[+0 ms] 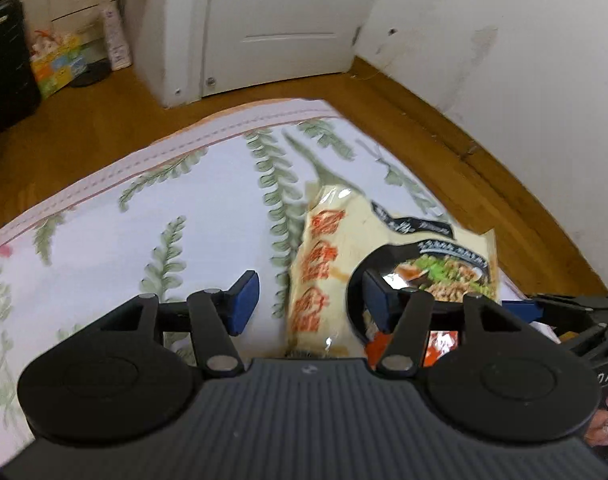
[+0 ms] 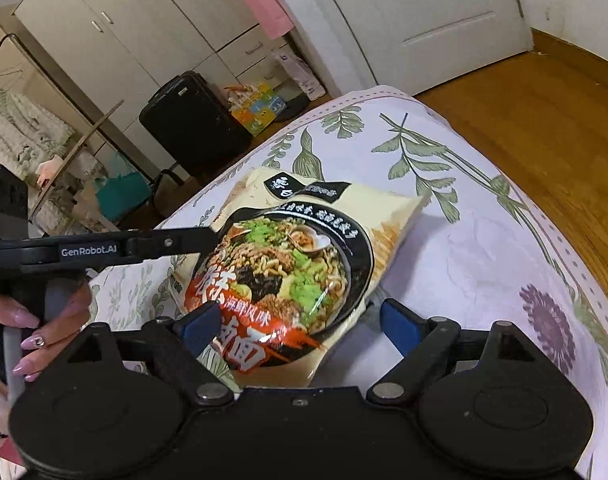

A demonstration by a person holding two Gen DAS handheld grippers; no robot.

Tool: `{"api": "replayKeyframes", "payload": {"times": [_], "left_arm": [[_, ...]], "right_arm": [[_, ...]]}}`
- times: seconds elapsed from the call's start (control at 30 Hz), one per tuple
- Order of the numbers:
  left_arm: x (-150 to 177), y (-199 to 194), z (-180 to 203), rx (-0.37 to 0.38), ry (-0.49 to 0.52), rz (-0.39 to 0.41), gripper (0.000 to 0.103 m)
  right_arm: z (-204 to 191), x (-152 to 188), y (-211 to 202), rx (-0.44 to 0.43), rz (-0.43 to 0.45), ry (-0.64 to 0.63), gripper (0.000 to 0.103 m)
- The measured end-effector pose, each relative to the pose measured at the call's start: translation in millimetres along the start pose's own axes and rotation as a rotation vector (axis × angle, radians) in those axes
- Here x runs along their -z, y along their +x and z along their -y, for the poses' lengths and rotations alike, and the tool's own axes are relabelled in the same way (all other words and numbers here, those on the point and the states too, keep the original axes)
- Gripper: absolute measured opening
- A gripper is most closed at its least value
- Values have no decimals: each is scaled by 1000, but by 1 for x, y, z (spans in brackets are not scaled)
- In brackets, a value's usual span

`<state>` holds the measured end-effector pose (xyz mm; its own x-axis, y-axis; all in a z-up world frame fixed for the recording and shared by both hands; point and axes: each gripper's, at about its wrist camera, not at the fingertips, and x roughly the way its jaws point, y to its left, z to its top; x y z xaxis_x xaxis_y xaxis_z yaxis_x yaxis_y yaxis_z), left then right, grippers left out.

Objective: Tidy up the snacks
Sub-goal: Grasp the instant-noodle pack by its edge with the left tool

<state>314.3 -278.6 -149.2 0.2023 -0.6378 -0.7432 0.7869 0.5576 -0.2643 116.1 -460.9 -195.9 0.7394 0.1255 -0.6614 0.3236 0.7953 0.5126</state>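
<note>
Right hand-held gripper (image 2: 300, 330) is standing with its blue pads wide apart, straddling the near end of the noodle packet (image 2: 304, 256) without pressing it. That packet is lying flat on the bed (image 2: 483, 240), printed face up, near the foot corner. Its long axis is running away from the right wrist camera, title end nearest, black label end pointing toward the bed's far edge. Left hand-held gripper (image 1: 309, 304) is hovering beside the packet's long side, jaws partly apart, nothing between them. Likely risks: pads closing on slack, glossy film may be slipping or crumpling it; both grippers are working close together and could be colliding; a nudge could be sliding the packet bedward off the edge.
</note>
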Motion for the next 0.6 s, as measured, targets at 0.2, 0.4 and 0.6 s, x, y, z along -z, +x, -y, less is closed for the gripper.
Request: {"api": "replayKeyframes", "payload": {"times": [0.2,0.4,0.6], "left_arm": [[-10,27,-18,198,-155,-117,65],[-12,25,-16,229,-203,-183,65],[9,-6,21,148,-55,-260,65]], "right_arm": [[-3,-12,10,-14,-42,-39,93],[-22,-13,13,29,-103,-121,94],[-47,2,8,61,-167,-154,99]]}}
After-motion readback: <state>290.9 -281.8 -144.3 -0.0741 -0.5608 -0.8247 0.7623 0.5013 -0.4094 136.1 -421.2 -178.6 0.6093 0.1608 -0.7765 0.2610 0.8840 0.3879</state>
